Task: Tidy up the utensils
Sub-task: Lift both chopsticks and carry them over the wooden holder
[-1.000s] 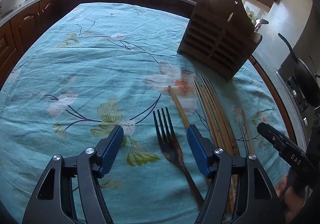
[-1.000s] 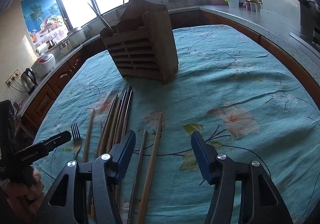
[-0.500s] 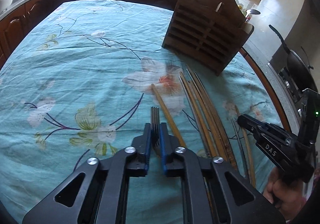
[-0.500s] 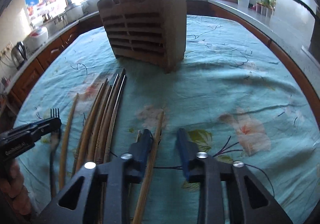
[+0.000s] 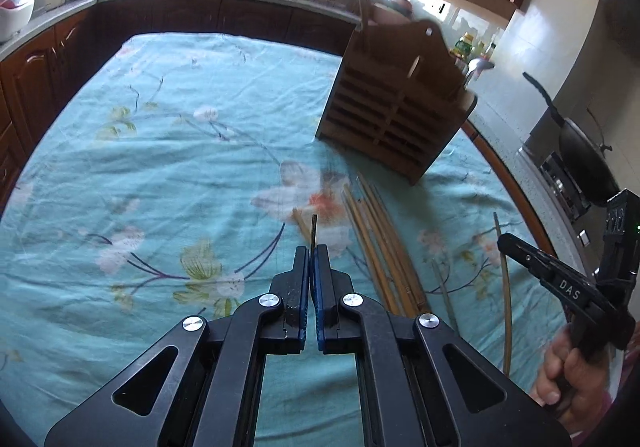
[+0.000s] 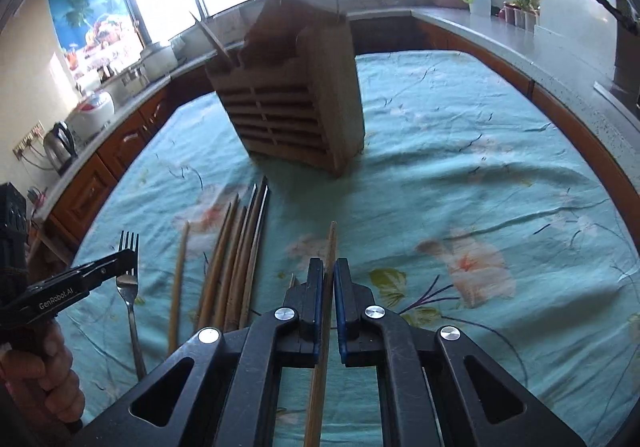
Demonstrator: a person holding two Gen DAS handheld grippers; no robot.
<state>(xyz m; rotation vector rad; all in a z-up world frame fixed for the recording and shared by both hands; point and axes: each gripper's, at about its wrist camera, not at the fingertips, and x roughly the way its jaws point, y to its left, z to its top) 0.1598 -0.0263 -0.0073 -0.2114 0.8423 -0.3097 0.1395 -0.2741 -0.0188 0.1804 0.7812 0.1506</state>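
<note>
My left gripper (image 5: pixel 312 253) is shut on the metal fork (image 5: pixel 313 229) and holds it above the cloth, its tines edge-on past the fingertips. The right wrist view shows that fork (image 6: pixel 129 279) clamped by the left gripper (image 6: pixel 127 259). My right gripper (image 6: pixel 328 267) is shut on a single wooden chopstick (image 6: pixel 330 243) and lifts it. The left wrist view shows that chopstick (image 5: pixel 505 279) in the right gripper (image 5: pixel 506 243). A slatted wooden utensil holder (image 5: pixel 394 115) (image 6: pixel 298 107) stands upright farther back. A bundle of chopsticks (image 5: pixel 380 243) (image 6: pixel 236 247) lies on the table.
The table carries a teal floral cloth (image 5: pixel 160 175). One chopstick (image 6: pixel 178 279) lies apart, left of the bundle. Counters with a kettle (image 6: pixel 60 147) and a rice cooker (image 5: pixel 14 13) ring the table. A wok (image 5: pixel 584 159) sits on the stove at right.
Both grippers have gone from open to shut: the left on the fork, the right on a chopstick. Both utensils have come up off the cloth toward the holder.
</note>
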